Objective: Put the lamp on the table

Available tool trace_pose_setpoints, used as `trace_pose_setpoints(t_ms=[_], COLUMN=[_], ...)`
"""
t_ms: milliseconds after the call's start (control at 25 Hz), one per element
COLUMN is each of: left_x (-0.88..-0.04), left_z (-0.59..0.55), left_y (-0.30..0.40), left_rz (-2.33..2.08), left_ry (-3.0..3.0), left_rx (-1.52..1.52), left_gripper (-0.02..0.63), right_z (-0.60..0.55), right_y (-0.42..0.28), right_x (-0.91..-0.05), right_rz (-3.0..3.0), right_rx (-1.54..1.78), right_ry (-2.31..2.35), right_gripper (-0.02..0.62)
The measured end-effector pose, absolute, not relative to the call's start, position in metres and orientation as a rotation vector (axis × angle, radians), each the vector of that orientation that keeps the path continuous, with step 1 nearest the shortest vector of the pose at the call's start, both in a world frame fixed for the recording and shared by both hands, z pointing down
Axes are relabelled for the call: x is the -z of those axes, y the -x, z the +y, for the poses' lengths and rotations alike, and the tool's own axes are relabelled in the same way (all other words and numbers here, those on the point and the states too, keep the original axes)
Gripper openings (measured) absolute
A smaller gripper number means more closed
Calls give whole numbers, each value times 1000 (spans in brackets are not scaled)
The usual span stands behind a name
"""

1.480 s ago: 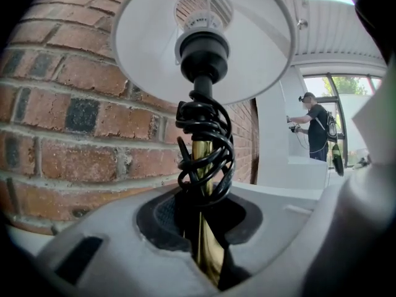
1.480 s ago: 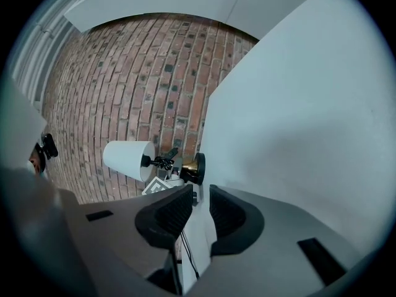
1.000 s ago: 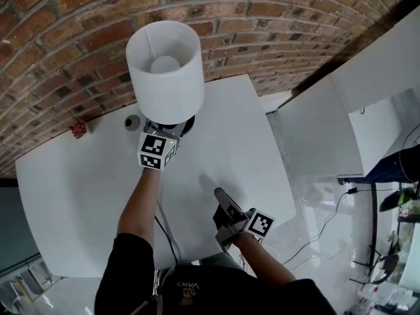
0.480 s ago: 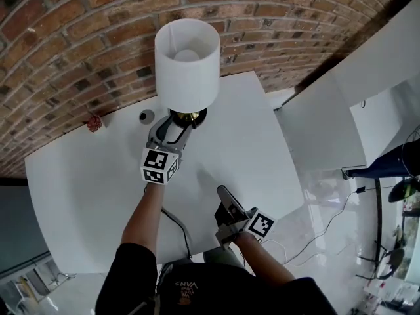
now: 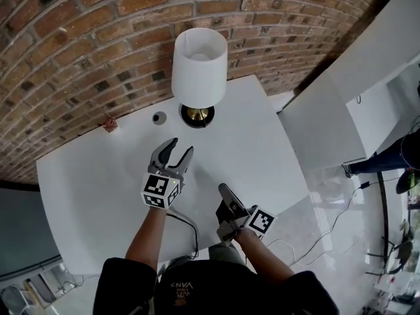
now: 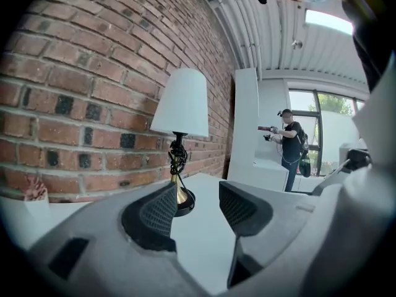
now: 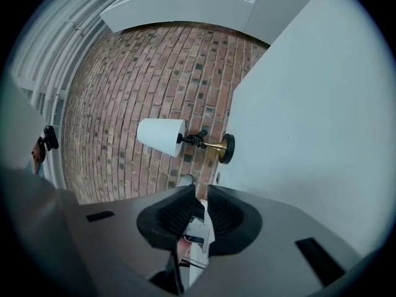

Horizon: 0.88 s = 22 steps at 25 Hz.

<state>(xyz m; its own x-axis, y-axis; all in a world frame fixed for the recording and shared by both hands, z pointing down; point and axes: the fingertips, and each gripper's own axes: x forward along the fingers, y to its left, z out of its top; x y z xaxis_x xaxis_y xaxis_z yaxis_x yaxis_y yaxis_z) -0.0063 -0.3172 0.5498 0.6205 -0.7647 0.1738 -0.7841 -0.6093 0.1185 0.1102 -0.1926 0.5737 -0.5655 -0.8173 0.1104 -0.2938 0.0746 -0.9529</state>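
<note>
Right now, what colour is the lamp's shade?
White. The shade shows best in the head view.

The left claw (image 5: 180, 147) reaches farthest from the body on a bare, almost straight left forearm (image 5: 147, 231) and points toward the far side. Its jaws stand wide and are closing, with nothing between them. The right claw (image 5: 224, 191) is nearer and to the right, on a bent right forearm (image 5: 266, 261), angled far-left. Its jaws are a narrow gap apart, closing, and grip nothing.
</note>
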Motion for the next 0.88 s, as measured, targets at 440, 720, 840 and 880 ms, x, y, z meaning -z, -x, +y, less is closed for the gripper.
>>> trace_pose_setpoints(t_ms=[440, 720, 840, 880], left_x=[-519, -505, -497, -495], left_z=[-232, -183, -164, -158], left_y=[49, 74, 79, 81], left_rz=[-1266, -1239, -1213, -1204], left_ry=[-2702, -2748, -2779, -2789], left_rx=[-196, -216, -205, -204], left_gripper=[138, 44, 12, 8], right_z=[-172, -144, -132, -127], right_y=[-74, -45, -40, -39], right_x=[-539, -529, -528, -528], right_rz=[1979, 2003, 2008, 2008], right_rx=[1333, 1306, 1282, 1275], right_ry=[1164, 1228, 1289, 1307], right_gripper=[0, 0, 0, -2])
